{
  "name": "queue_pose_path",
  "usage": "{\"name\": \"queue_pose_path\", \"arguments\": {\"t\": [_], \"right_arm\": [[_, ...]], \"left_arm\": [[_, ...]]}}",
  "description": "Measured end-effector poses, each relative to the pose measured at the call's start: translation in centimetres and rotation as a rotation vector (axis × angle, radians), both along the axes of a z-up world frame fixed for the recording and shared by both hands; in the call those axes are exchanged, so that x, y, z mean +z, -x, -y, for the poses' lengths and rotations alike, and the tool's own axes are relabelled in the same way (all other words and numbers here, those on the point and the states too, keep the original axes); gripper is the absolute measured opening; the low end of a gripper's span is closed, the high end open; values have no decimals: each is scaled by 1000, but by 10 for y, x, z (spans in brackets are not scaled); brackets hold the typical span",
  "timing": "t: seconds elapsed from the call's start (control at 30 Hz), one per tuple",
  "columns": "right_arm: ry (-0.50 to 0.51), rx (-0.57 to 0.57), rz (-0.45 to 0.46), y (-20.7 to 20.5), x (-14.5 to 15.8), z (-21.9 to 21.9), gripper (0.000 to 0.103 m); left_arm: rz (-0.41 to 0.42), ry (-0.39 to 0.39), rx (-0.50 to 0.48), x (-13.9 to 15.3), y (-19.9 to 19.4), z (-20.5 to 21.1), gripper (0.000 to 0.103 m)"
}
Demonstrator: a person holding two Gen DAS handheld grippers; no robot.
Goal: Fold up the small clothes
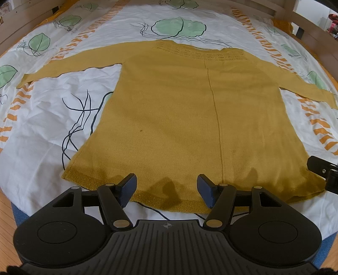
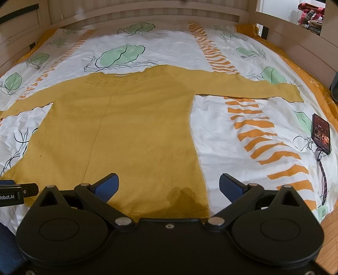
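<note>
I have a mustard-yellow knitted sweater spread flat on the bed, lying on a white sheet printed with green leaves and orange stripes. Its long axis runs straight away from me: the hem is the near edge, just under my grippers, and the neckline with its openwork yoke points toward the far wooden bed rail. Both sleeves stretch out sideways, roughly at right angles to the body, one to each side. A thin seam line runs down the body from neck to hem.

My left gripper hovers over the hem with its jaws spread wide and nothing between the blue pads; I see only its shadow on the knit beneath. My right gripper sits over the hem's right corner, jaws likewise wide apart and empty, one pad over the sweater and the other over bare sheet. In each wrist view the other gripper shows at the frame's edge.

A phone with a lit screen lies on the sheet well to the right of the sweater, a cable trailing from its near end.
</note>
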State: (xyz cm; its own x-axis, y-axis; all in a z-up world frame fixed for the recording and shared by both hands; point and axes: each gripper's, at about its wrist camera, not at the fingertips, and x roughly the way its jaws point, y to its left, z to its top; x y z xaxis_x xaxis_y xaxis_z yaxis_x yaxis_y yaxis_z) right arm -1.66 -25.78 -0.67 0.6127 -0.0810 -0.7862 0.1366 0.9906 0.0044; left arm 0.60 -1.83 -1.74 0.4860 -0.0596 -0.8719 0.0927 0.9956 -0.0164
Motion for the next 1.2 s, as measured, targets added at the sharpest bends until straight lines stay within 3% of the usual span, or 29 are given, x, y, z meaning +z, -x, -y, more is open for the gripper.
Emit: {"name": "queue_pose_path", "arguments": {"t": [1.2], "right_arm": [[6,20,-7,-11,1,-7,100]], "left_arm": [[-3,14,14,-1,-5,-8,61]]}}
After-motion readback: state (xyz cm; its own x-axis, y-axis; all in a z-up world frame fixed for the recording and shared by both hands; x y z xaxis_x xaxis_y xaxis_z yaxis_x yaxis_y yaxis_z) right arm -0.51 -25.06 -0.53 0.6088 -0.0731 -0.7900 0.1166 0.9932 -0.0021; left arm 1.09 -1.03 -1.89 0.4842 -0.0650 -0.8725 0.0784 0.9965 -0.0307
